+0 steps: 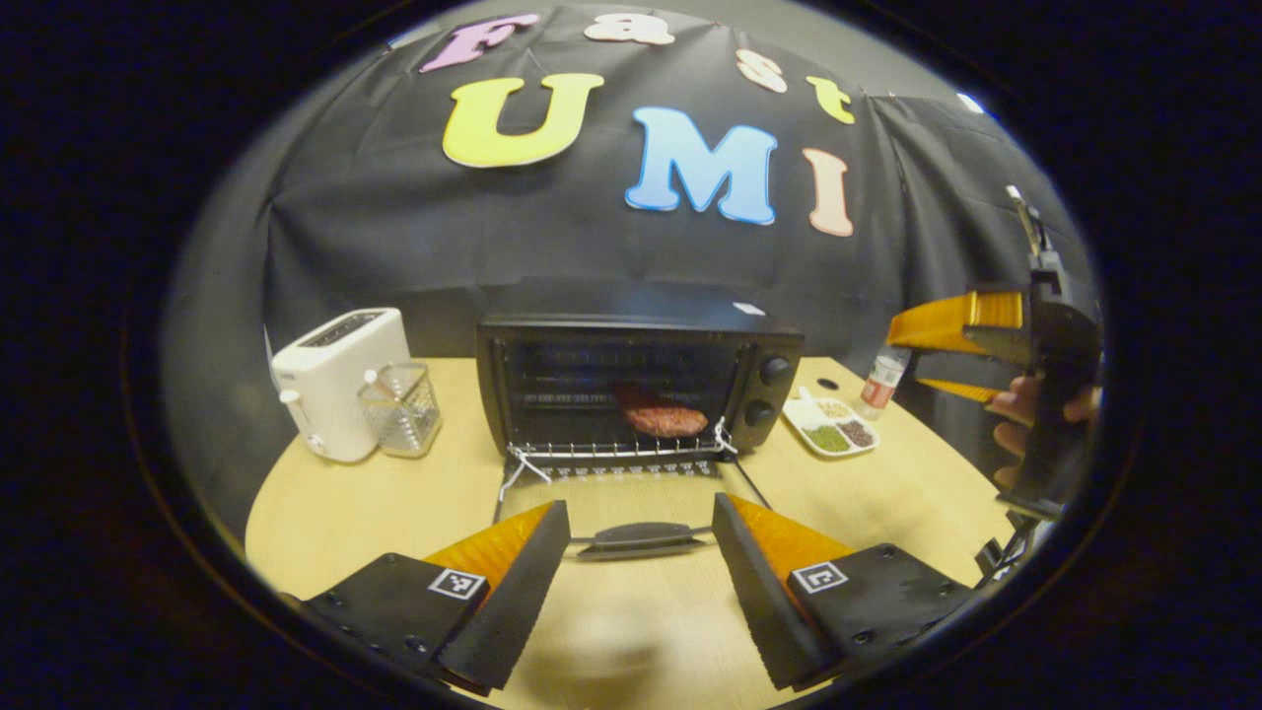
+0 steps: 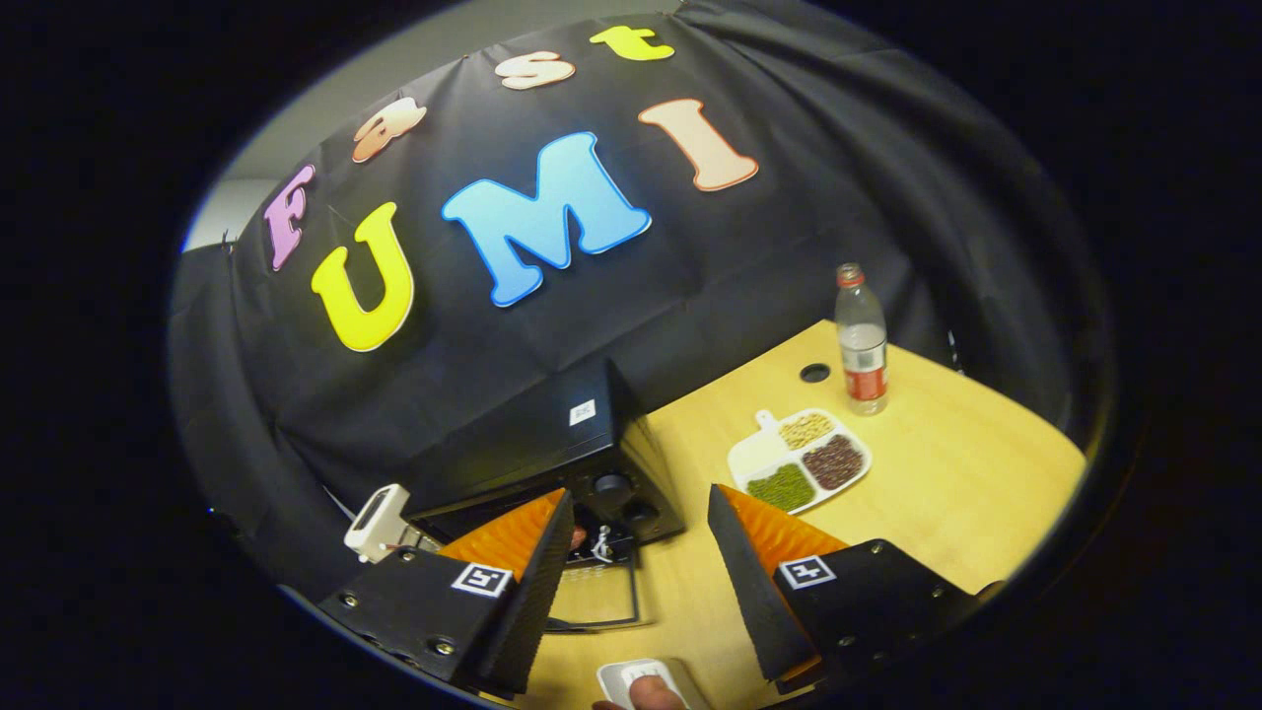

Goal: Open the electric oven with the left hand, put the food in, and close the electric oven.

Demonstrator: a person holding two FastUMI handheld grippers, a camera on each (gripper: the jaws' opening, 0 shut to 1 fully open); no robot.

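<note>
The black electric oven [image 1: 641,380] stands mid-table with its glass door [image 1: 631,498] folded down flat. A reddish-brown piece of food [image 1: 663,417] lies on the wire rack [image 1: 616,452] inside, toward the right. My left gripper [image 1: 639,503] is open just in front of the door, and the door handle [image 1: 641,537] shows in the gap between its fingers, not pinched. The right gripper [image 1: 905,360] hangs open and empty at the right, held by a hand [image 1: 1016,414]. In the right gripper view my right gripper [image 2: 641,493] is open above and right of the oven [image 2: 552,449].
A white toaster [image 1: 340,380] and a clear container [image 1: 399,409] stand left of the oven. To its right are a white divided plate of beans [image 1: 830,426] and a water bottle [image 2: 861,340]. A small white object under a fingertip [image 2: 641,685] shows at the bottom edge.
</note>
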